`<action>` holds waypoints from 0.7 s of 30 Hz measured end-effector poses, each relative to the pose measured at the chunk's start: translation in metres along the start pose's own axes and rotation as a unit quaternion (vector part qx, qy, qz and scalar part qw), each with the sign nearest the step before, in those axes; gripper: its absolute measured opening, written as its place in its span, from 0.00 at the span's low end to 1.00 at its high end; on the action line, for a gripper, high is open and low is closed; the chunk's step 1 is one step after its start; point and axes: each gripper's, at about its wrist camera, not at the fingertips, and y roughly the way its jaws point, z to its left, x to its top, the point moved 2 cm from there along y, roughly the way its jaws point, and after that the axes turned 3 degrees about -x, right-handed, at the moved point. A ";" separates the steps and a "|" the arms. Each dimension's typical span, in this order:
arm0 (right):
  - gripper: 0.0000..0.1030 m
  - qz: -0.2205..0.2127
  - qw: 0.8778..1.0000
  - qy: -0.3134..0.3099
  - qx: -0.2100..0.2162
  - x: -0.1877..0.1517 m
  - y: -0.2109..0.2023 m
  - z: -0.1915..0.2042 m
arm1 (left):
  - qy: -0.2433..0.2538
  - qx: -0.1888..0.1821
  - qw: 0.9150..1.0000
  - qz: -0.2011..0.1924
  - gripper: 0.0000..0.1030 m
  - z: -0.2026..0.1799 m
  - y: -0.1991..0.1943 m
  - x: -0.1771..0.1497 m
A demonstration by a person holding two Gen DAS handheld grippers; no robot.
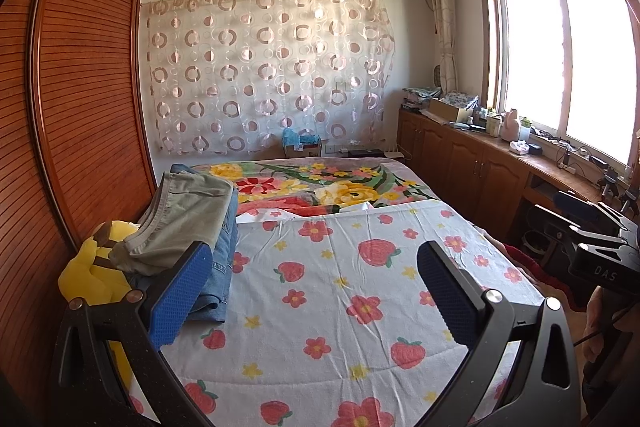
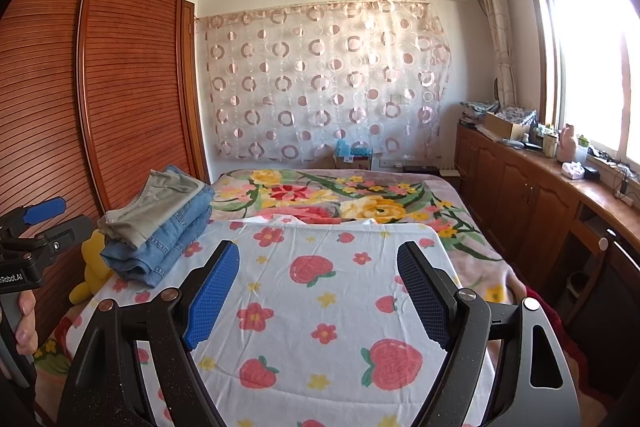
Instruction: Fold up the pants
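Fingers: left gripper (image 1: 314, 291) and right gripper (image 2: 318, 295) both spread, empty | we see folded pants (image 2: 160, 223) stacked far left on strawberry sheet (image 2: 320, 327) | we judge folding done, nothing unfolded visible

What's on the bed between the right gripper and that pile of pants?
Only bare strawberry sheet separates the right gripper from the pants, per the right wrist view.

Khaki pants (image 2: 160, 203): you see them folded flat, topping the stack; waistband edge faces you
Blue jeans (image 2: 168, 247): folded underneath, two denim layers; stack sits at the bed's left edge
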 end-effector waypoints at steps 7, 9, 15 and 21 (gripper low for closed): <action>0.81 -0.001 1.000 -0.001 -0.001 -0.001 0.000 0.002 | 0.000 0.000 1.000 0.000 0.99 0.000 0.000 0.000; 0.81 0.000 1.000 0.000 0.000 -0.001 -0.001 0.002 | 0.000 0.000 1.000 0.000 0.99 0.000 0.000 0.000; 0.81 -0.001 1.000 0.000 0.000 -0.002 -0.001 0.002 | 0.000 0.000 1.000 0.000 0.99 0.000 0.000 0.000; 0.81 -0.001 1.000 0.000 0.000 -0.001 -0.001 0.002 | 0.001 0.000 1.000 -0.001 0.99 0.000 0.000 -0.001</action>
